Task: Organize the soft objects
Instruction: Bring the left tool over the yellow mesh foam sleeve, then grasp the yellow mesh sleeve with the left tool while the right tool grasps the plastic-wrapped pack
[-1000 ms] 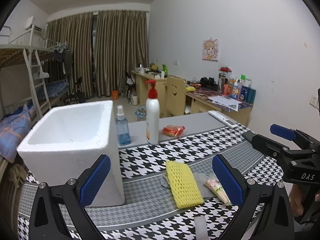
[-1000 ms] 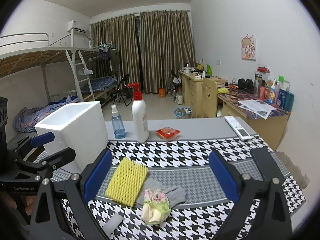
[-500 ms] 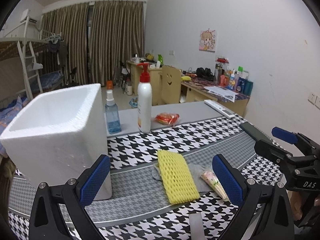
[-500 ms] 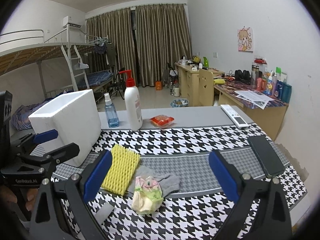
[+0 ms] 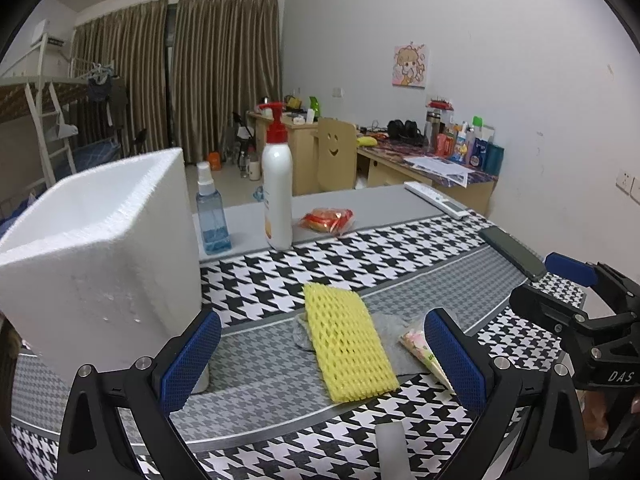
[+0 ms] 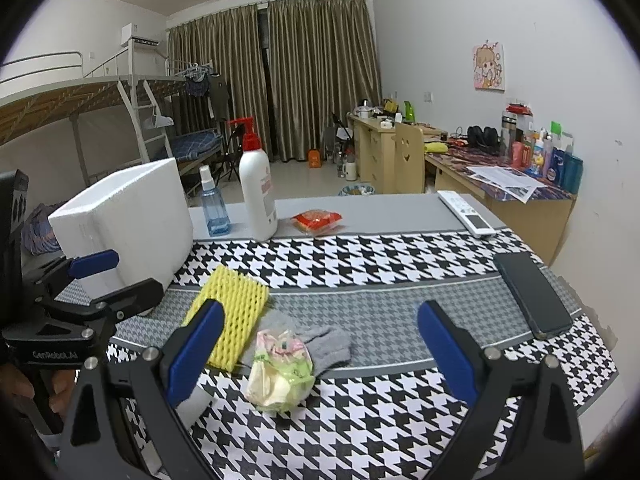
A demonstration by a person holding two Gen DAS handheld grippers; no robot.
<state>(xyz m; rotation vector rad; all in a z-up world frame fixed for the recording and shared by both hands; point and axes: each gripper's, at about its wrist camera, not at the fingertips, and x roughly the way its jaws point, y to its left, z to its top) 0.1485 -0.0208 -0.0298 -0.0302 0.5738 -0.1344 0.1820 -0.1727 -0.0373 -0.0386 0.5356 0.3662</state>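
Foam box: a white rectangular polystyrene box (image 5: 100, 248), open at the top, fills the left of the left wrist view and stands on the houndstooth-patterned tablecloth (image 5: 360, 256).
Left gripper: the black hand-held left gripper with blue finger pads (image 5: 320, 356) sits at the bottom of its own view, jaws spread wide apart and holding nothing; its left pad is just in front of the box's near corner.
Bottles: a small clear spray bottle of blue liquid (image 5: 212, 212) and a tall white pump bottle with a red top (image 5: 278, 184) stand upright side by side, centre frame, behind the box.
Soft objects: a yellow foam mesh sleeve (image 5: 346, 344) lies flat at lower centre, overlapping a grey knitted glove (image 6: 320, 344); a crumpled pastel plastic bag (image 6: 280, 368) rests against the glove's near edge.
Snack: a red and orange packet (image 5: 328, 218) lies beyond them.
Right gripper: the black right gripper with blue pads (image 6: 316, 348) is likewise wide apart and empty, the bag and glove between its fingers in its own view.
Far right: a white remote control (image 6: 466, 214) and a dark smartphone (image 6: 534, 296) lie near the right table edge.
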